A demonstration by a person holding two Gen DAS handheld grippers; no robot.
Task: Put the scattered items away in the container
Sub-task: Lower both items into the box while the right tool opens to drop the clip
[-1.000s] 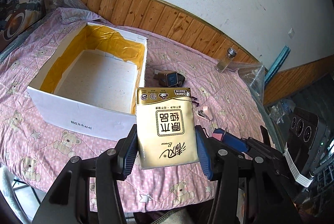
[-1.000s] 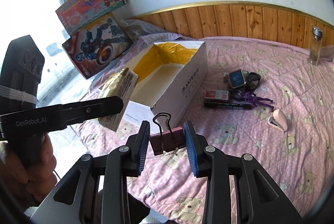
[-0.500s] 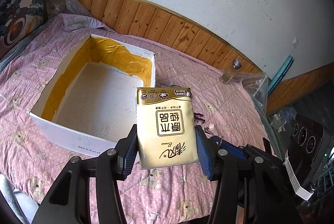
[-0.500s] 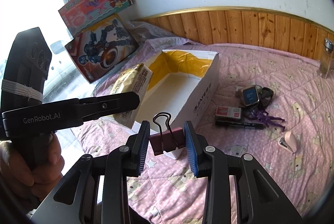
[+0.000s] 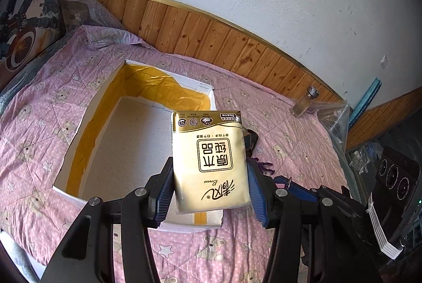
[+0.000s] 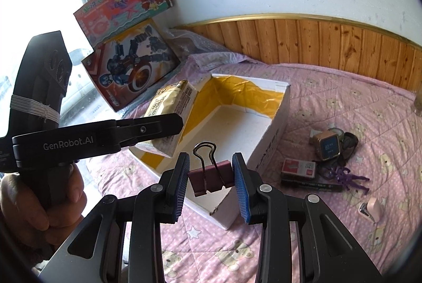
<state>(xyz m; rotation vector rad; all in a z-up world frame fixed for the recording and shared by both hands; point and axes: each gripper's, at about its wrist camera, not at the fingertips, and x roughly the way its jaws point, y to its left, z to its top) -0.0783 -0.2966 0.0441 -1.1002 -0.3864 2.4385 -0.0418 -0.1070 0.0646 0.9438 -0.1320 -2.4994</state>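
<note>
My left gripper (image 5: pixel 210 186) is shut on a gold tissue pack (image 5: pixel 209 160), which hangs over the near right part of the white box (image 5: pixel 87 109) with yellow-taped inner walls. In the right wrist view the same tissue pack (image 6: pixel 171 111) sits above the box's (image 6: pixel 274 135) left wall, held by the left gripper (image 6: pixel 161 126). My right gripper (image 6: pixel 212 179) is shut on a maroon binder clip (image 6: pixel 211 176), just above the box's near corner. A square watch (image 6: pixel 328 147), staple box (image 6: pixel 298 168), black marker (image 6: pixel 311 184), purple figure (image 6: pixel 350 179) and pink stapler (image 6: pixel 372 208) lie on the quilt to the right.
The pink bear-print quilt (image 5: pixel 39 98) covers the bed. Two toy boxes (image 6: pixel 132 59) lean at the back left. A glass jar (image 5: pixel 303 103) stands by the wooden panelling (image 5: pixel 211 38). A hand (image 6: pixel 39 204) grips the left tool's handle.
Both grippers have moved forward over the box, each still shut on its item. The tissue pack is now above the box's inside; the binder clip is above the near corner.
</note>
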